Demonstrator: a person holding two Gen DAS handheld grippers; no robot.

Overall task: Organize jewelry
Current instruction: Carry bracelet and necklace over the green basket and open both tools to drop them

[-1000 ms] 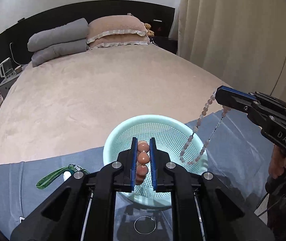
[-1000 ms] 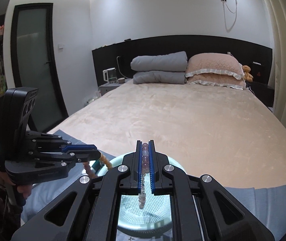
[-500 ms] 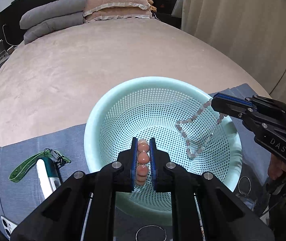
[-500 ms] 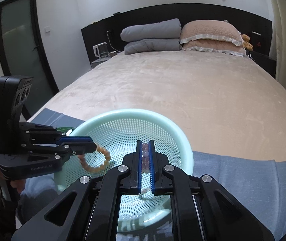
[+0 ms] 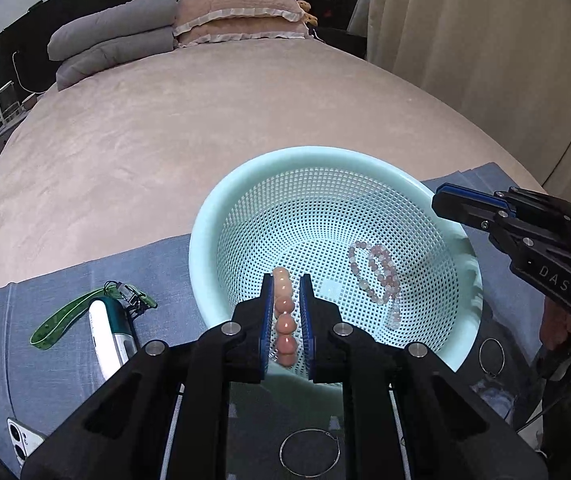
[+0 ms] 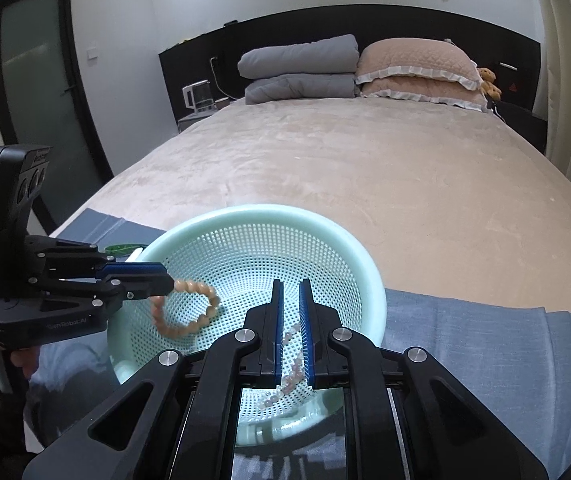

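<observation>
Mint-green plastic mesh fills most of what I see: the basket (image 5: 437, 200) sits on a blue cloth (image 5: 85, 280) at the foot of the bed (image 5: 205, 128), and both my claws hover over it. My left claw (image 5: 285, 304) is closed on the peach bead bracelet (image 6: 189, 308), which dangles in a loop above the bottom of the basket, not yet resting on it as far as I can judge. My right claw (image 6: 291, 332) has its fingers parted with nothing between them; the pale pink bead string (image 5: 377, 276) lies heaped on the basket floor, right of centre and free of any grip.

To finish this step well, I would lower my left claw until the hanging loop touches the mesh, then part the fingers just enough for the beads to slip out, so they do not bounce over the rim. I would aim left of the pink string so the two do not tangle. Two thin wire hoops (image 5: 309, 452) lie on the cloth beside the basket, probably next. A white and green gadget (image 5: 109, 332) with a green strap lies to the left
</observation>
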